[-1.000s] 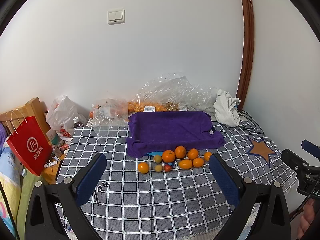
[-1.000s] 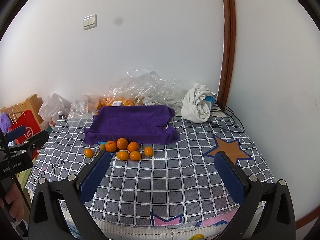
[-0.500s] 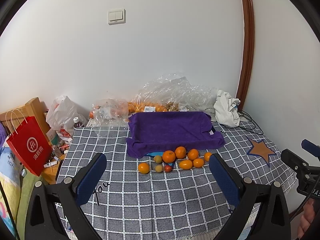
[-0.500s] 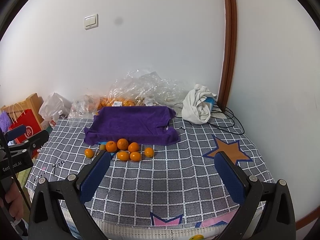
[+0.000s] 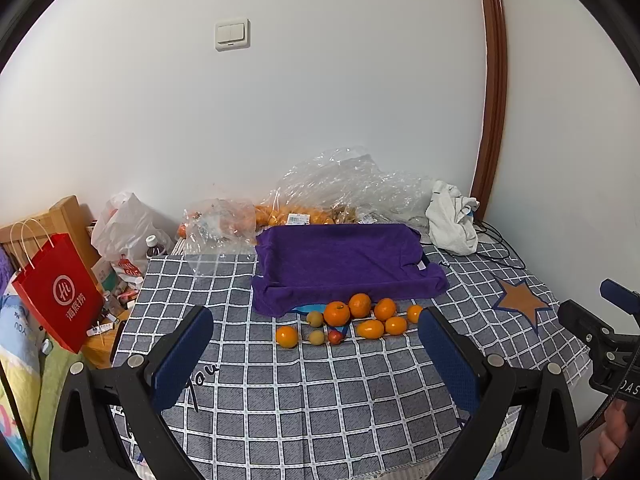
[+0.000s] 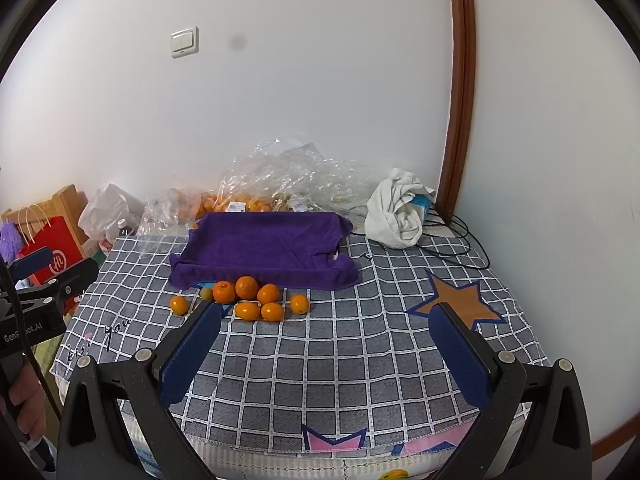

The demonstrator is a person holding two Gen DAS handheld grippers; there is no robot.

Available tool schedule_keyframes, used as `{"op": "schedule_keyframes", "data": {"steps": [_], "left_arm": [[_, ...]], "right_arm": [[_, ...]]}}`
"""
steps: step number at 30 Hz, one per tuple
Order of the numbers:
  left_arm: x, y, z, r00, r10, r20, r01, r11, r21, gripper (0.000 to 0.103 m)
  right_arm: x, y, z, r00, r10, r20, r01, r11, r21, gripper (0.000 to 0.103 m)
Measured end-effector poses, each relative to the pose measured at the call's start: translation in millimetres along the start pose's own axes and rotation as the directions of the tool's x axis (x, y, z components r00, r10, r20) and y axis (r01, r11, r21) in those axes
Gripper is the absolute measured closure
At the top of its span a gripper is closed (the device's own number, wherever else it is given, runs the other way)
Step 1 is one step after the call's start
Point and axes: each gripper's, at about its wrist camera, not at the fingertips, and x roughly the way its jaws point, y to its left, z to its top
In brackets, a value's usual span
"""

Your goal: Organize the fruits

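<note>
7 oranges [image 5: 336, 313], 2 greenish fruits [image 5: 315, 319], 1 small red fruit [image 5: 335, 337], 1 purple towel [image 5: 340, 260].

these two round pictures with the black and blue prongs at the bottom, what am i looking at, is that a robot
No robot: a person holds a handheld two-finger gripper in each hand, and each gripper carries a fisheye camera looking forward along its fingers. One picture comes from the left gripper, the other from the right gripper. Each view also catches the other gripper at its edge. Both are open and hold nothing.

Ahead lies a bed with a grey checked cover. On it sits a tray draped in a purple towel, with a cluster of loose fruits just in front: mostly oranges, a few small greenish ones, one small red. Behind are clear plastic bags with more oranges and a crumpled white cloth.
</note>
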Motion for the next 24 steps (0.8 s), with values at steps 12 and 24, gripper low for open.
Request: {"op": "schedule_keyframes", "data": {"steps": [12, 24], "left_arm": [[2.2, -1.7, -1.2, 1.0, -0.008, -0.007, 0.008, 1.0, -0.001, 0.0], [39.4, 3.8, -24.7, 0.997, -0.016, -0.072, 0.016, 1.0, -0.009, 0.0]], "right_arm": [[4.8, 4.8, -5.0, 1.0, 0.014, -0.014, -0.014, 1.0, -0.009, 0.001], [39.6, 4.3, -20.8, 0.998, 0.041, -0.053, -0.041, 0.999, -0.001, 0.001]]}}
